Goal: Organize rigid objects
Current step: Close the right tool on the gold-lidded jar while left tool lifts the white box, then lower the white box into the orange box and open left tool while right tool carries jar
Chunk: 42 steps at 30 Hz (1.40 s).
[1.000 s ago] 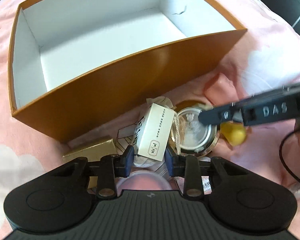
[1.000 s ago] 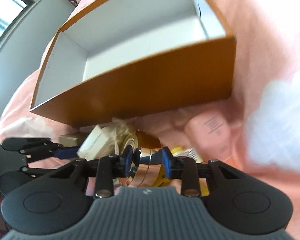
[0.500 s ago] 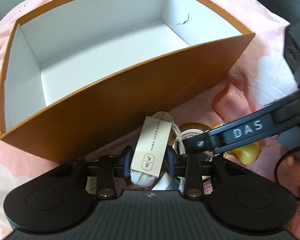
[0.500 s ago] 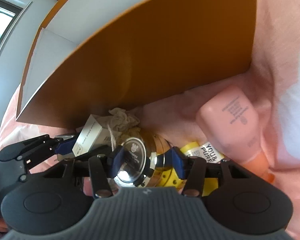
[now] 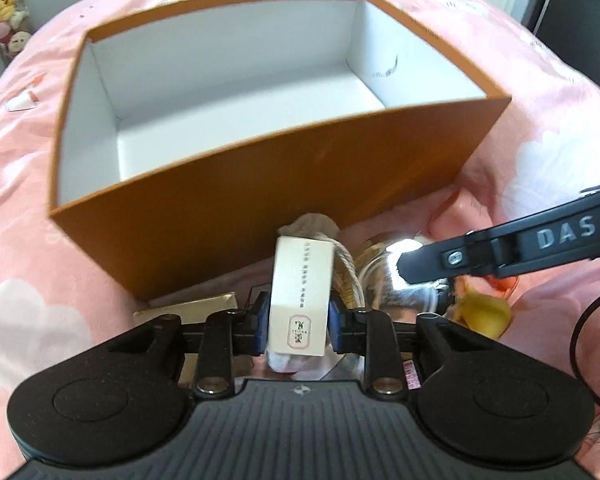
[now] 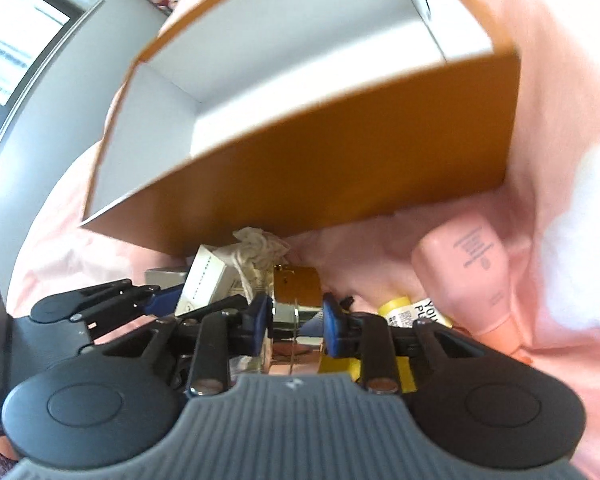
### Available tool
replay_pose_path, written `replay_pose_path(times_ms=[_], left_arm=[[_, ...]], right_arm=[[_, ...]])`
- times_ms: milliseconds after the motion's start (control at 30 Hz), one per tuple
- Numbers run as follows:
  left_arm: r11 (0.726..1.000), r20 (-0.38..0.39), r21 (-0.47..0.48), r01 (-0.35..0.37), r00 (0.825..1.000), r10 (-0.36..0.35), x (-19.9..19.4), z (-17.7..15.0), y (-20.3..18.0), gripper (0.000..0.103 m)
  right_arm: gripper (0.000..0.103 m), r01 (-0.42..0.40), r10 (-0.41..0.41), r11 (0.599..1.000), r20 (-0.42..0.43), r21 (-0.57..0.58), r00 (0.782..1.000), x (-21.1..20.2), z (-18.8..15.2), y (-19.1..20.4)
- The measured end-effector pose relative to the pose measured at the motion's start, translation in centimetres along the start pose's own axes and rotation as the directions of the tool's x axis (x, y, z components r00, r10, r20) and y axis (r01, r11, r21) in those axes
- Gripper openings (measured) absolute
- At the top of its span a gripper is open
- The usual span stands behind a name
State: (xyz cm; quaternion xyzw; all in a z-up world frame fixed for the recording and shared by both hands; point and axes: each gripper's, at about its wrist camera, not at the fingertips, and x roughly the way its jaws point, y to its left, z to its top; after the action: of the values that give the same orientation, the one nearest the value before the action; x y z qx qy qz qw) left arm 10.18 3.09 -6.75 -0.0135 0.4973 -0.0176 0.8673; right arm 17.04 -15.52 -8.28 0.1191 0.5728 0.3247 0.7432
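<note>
An open orange box [image 5: 260,184] with a white, empty inside stands on the pink bed; it also shows in the right wrist view [image 6: 340,184]. My left gripper [image 5: 298,322] is shut on a small white tagged packet [image 5: 300,292] tied with string, held just in front of the box's near wall. My right gripper [image 6: 296,322] is shut on a round gold-and-silver tin [image 6: 298,296], right beside the packet. The tin [image 5: 404,280] shows in the left wrist view under the right gripper's finger [image 5: 460,258].
A pink bottle [image 6: 472,276] and a yellow tube [image 6: 404,312] lie on the pink bedding right of the tin. A flat gold box [image 5: 196,306] lies left of the packet. Plush toys [image 5: 6,12] sit at the far left.
My left gripper has closed on the packet and lifted it toward the box. My right gripper has closed on the tin and raised it; the box's inside is in view again.
</note>
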Motion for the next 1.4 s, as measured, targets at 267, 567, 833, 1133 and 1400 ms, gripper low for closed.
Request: replay_pose_path(times_ms=[267, 567, 833, 1133, 1400], left_arm=[[0.998, 0.115, -0.055, 0.044, 0.993, -0.037, -4.5, -0.3, 0.0, 0.031], [0.991, 0.272, -0.088, 0.099, 0.96, -0.071, -10.6, 0.3, 0.5, 0.03], [0.995, 0.356, -0.068, 0.072, 0.933, -0.043, -13.3, 3.4, 2.7, 0.03], [0.981, 0.228, -0.17, 0.089, 0.973, -0.049, -7.4, 7.2, 7.8, 0.03], [0.962, 0.174, -0.251, 0.105, 0.983, -0.061, -3.0, 9.5, 8.4, 0.03]], right_arm=[[0.027, 0.086, -0.077, 0.989, 0.082, -0.12, 0.994, -4.3, 0.1, 3.2], [0.027, 0.106, -0.072, 0.972, 0.165, -0.209, 0.984, -8.0, -0.8, 5.8], [0.027, 0.065, 0.01, 0.96, 0.267, -0.273, 0.964, -12.1, 1.0, 8.3], [0.027, 0.04, 0.03, 0.973, 0.298, -0.226, 0.954, -9.8, 6.7, 8.9], [0.027, 0.065, -0.036, 0.986, 0.188, -0.152, 0.981, -2.6, 9.0, 6.4]])
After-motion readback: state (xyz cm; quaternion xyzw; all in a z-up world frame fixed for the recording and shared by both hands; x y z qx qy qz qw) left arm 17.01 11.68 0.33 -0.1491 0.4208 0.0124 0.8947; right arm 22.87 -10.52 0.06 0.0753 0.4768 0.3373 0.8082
